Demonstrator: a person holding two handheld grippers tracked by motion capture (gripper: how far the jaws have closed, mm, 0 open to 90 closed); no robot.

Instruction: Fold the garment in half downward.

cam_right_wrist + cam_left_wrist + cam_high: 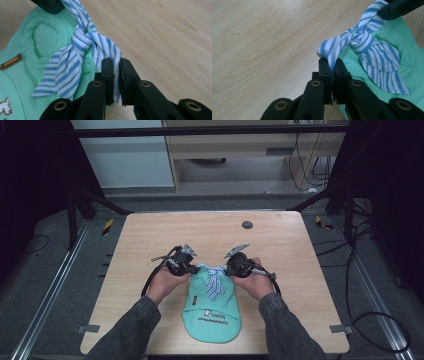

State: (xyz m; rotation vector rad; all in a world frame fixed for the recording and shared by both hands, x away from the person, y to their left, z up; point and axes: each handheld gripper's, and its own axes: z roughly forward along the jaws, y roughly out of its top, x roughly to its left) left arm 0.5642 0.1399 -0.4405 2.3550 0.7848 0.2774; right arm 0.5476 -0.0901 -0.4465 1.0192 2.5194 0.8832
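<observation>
Green knit garment (212, 312) lies flat near the surface's (150, 235) near edge, centred. Striped blue-white tie (215, 282) knotted at its far end. Left claw (186, 266) clenched on the tie's left tail, right claw (234, 266) clenched on the right tail, jaws pinching cloth in both gripper views. Fabric looks light, soft, floppy; tails are probably the best hold, near the knot (359, 41) to limit slip.
</observation>
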